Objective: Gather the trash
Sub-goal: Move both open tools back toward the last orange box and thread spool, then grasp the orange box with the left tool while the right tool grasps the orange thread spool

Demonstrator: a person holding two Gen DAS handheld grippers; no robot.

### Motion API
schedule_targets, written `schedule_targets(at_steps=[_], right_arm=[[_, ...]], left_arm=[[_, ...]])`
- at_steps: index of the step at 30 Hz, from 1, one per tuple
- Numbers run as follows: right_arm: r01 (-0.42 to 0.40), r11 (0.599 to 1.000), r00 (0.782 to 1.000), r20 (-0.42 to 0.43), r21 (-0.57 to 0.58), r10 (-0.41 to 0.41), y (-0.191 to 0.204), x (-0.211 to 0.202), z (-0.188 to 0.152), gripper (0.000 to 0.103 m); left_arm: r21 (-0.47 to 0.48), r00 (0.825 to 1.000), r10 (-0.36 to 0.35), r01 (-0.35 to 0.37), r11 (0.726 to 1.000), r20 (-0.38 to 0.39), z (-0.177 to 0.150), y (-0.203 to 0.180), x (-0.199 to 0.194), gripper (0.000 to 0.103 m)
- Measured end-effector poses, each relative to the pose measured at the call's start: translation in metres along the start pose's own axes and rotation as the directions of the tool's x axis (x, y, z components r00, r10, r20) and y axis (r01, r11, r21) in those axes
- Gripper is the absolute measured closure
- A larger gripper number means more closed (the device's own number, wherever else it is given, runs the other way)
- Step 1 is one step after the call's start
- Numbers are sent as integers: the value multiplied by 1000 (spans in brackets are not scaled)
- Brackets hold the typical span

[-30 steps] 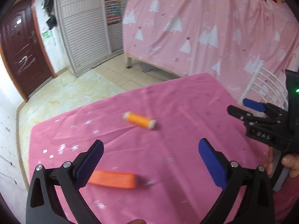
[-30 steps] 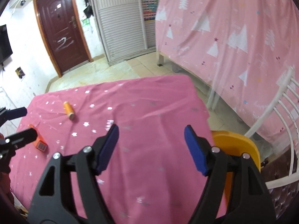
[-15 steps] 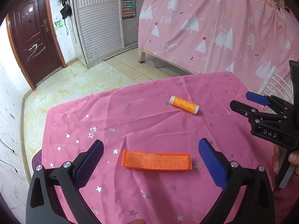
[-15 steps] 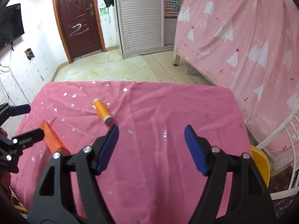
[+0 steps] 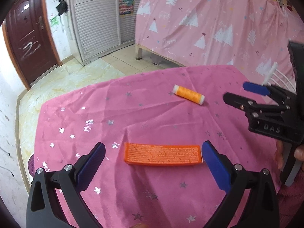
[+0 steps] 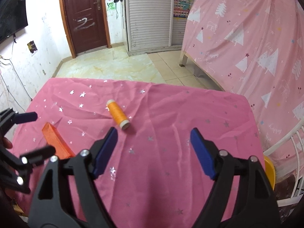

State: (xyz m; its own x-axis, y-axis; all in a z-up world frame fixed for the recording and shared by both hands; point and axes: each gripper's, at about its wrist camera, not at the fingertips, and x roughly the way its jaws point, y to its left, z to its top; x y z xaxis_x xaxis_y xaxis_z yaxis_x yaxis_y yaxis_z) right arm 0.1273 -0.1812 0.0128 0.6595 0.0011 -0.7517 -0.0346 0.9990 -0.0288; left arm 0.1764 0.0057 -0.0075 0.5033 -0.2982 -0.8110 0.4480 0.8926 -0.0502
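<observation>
The left gripper (image 5: 153,163) is hovering with jaws spread wide, its ribbed blue pads (image 5: 91,168) flanking a flat, rough-textured orange block (image 5: 162,155) lying on the wrinkled pink cloth (image 5: 133,117) sprinkled with silver stars. Farther right, a cylindrical spool (image 5: 188,95) of orange thread is lying on its side. The right gripper (image 6: 154,150) is hanging open over bare cloth, holding nothing

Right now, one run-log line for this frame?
phase: approach | left tongs: open, orange block between fingers | right tongs: open, empty | thread spool: on pink tablecloth
</observation>
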Motion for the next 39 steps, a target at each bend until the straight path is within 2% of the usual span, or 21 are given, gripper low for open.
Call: schedule_targets(at_steps=[6,15,17,24,30,39], right_arm=[[-3,1000,1000,-8,-11,3,7,5,2,27],[-44,998,999,-24,-50,43,31,22,10,27],[-48,997,998,-30,-62,46,36,28,12,27],[-56,993,998,-41,-103,52,47,42,17,28],[-51,994,997,-66,-98,45,48,55,21,47],[-36,993,997,-74,-114,28,52,63,22,63]], left_arm=[[44,1000,-6,7,999,-24,-7,-9,14,8],[39,999,-39,40,998,-24,-15,-12,28,8],[32,999,-34,34,999,-14,-16,-12,29,17],[48,999,-48,47,998,2,-17,-17,27,18],[45,998,-60,59,997,12,-21,-12,24,18],[46,998,-64,63,997,15,-23,-9,23,17]])
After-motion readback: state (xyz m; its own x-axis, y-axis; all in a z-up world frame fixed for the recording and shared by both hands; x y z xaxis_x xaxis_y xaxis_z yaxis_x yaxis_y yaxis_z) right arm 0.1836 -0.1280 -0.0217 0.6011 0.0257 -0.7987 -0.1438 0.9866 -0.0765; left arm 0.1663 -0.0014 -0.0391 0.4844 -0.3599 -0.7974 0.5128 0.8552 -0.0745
